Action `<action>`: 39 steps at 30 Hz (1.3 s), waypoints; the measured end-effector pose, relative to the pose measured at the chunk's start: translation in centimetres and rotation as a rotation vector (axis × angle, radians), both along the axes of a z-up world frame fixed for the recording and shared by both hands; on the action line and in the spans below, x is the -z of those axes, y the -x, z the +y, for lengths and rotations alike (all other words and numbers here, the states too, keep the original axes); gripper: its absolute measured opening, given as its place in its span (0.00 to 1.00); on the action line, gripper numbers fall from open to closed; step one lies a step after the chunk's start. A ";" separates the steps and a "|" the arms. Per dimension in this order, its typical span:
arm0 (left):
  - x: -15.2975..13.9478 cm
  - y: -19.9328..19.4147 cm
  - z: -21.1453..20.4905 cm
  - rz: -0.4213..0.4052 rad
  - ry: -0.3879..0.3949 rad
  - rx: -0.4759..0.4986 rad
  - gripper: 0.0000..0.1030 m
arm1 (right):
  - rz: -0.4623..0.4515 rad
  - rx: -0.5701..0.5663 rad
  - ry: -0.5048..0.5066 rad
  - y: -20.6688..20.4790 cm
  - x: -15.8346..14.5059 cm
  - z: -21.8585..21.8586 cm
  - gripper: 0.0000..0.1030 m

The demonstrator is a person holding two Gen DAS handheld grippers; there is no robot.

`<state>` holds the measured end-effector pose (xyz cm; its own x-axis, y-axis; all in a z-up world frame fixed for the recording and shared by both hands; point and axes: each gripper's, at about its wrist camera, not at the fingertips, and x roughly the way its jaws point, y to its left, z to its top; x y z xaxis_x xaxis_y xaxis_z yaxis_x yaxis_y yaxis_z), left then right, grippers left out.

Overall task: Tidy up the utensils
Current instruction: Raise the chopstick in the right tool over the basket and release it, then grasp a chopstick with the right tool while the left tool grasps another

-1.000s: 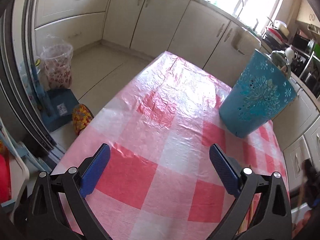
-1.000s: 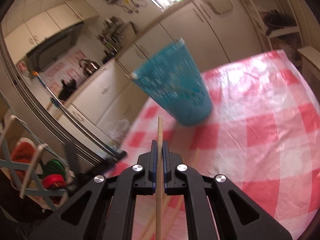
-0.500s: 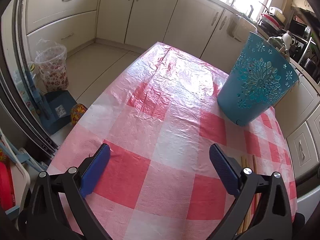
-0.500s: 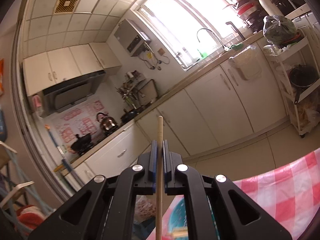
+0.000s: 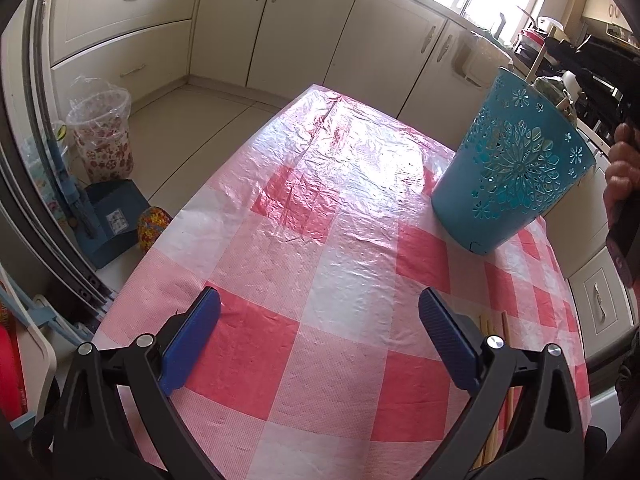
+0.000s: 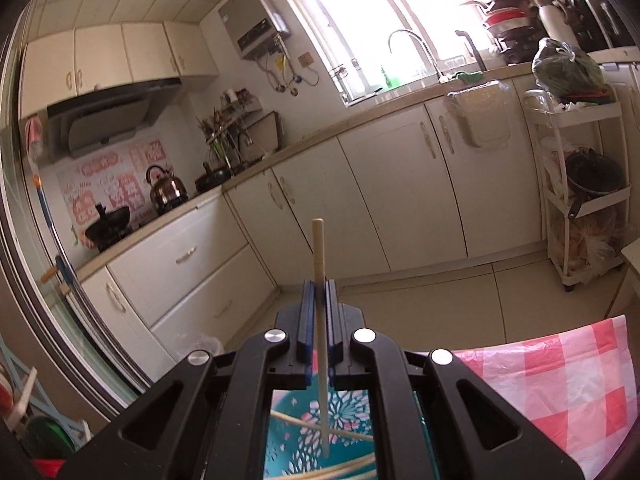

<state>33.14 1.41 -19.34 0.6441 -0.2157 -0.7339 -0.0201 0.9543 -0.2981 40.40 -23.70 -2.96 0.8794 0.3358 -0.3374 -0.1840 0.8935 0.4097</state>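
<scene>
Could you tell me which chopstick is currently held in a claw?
The upright chopstick pinched in the right claw above the teal holder; the others lie loose.

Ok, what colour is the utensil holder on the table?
Teal holder with cut-out flower patterns; clearest in the left wrist view.

Glossy crinkled plastic tablecloth (image 5: 320, 200)

No text, brand or number can be read. The pink panels (image 6: 116, 192) behind the stove at the left and the sticker (image 5: 117, 221) on the blue floor box are too blurred.
</scene>
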 end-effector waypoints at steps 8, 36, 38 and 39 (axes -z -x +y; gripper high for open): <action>0.0 0.0 0.2 -0.002 0.010 -0.002 0.92 | 0.023 -0.051 0.140 3.4 0.1 0.6 0.18; -2.3 3.1 -8.7 -0.019 -0.160 0.324 0.92 | 0.536 -0.044 0.293 15.5 15.5 2.5 0.08; -1.8 3.2 -10.1 0.004 -0.196 0.345 0.92 | 0.539 -0.040 0.274 16.1 15.5 1.5 0.08; -1.5 3.1 -10.5 0.021 -0.202 0.349 0.92 | 0.538 -0.039 0.260 16.4 15.6 1.0 0.07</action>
